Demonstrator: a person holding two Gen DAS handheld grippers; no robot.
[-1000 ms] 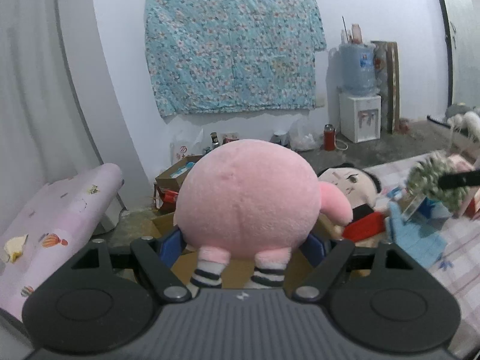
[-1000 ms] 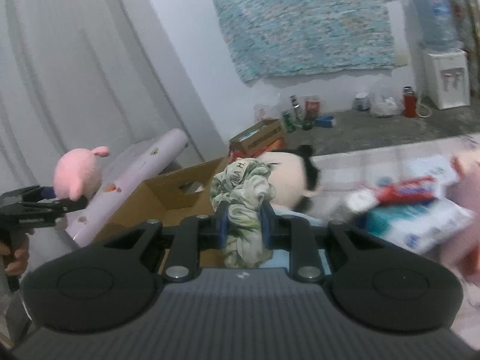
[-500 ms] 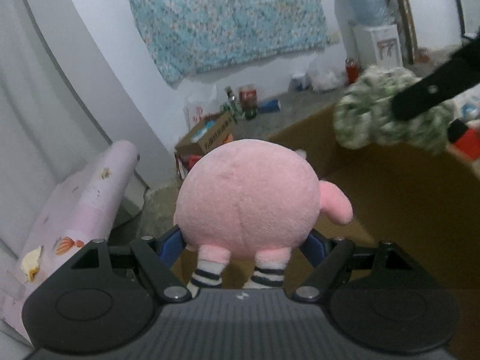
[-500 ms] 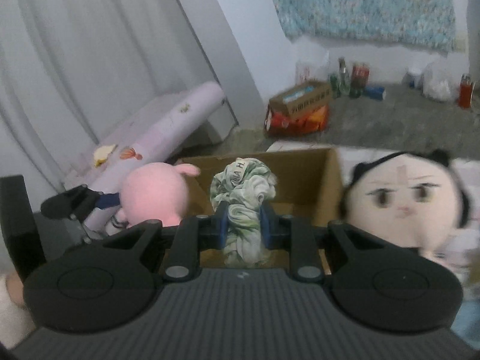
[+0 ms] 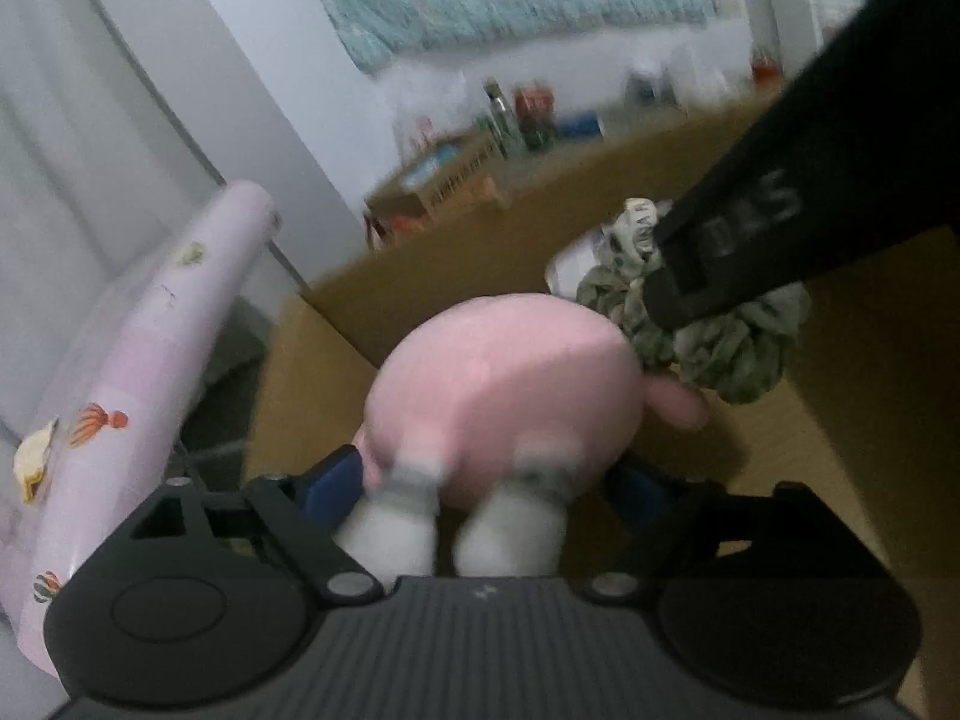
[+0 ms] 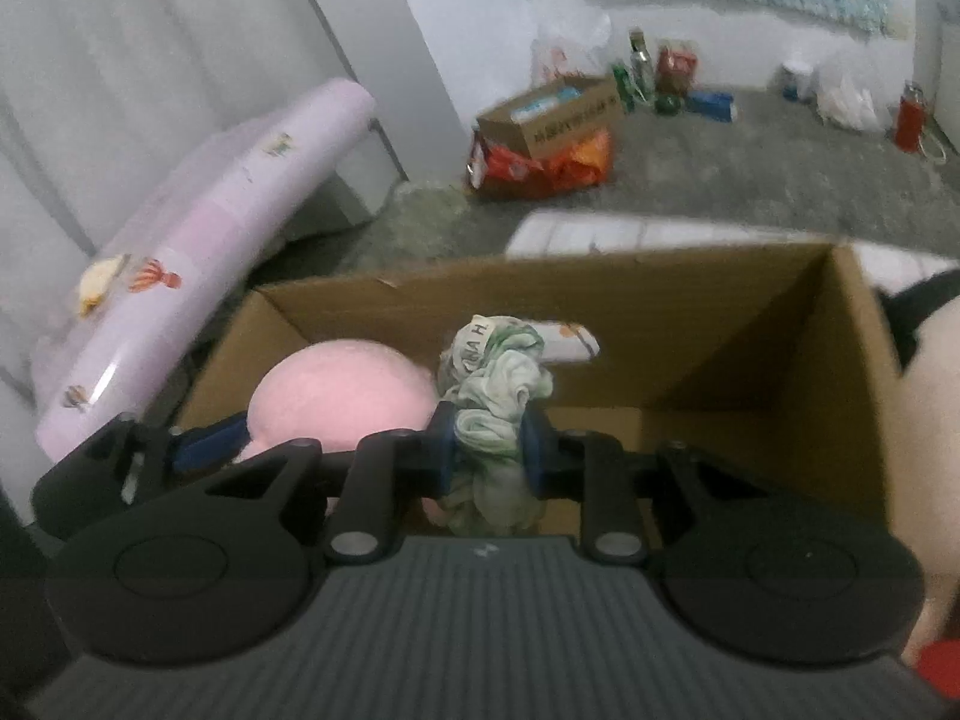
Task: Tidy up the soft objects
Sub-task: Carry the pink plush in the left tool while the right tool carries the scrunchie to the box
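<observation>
A round pink plush (image 5: 504, 384) with striped legs sits between my left gripper's (image 5: 486, 483) blue pads. Those jaws are opening and the plush looks loose, its legs blurred. It hangs low inside an open cardboard box (image 6: 690, 300). In the right wrist view the pink plush (image 6: 342, 396) shows at the box's left side. My right gripper (image 6: 489, 450) pinches a green-and-white scrunchie (image 6: 492, 384) just right of the plush. Its jaws are starting to open, with the pads still on the cloth. From the left wrist view the scrunchie (image 5: 720, 354) touches the plush's arm.
A white packet (image 6: 570, 342) lies against the box's far wall. A big-headed doll (image 6: 936, 360) rests right of the box. A pink rolled mat (image 6: 210, 240) leans at the left. A small carton (image 6: 558, 114), bottles and bags stand on the grey floor behind.
Both grippers swung left and sank into the cardboard box with their loads. The scrunchie came up against the plush. The left pads spread a little wider.
</observation>
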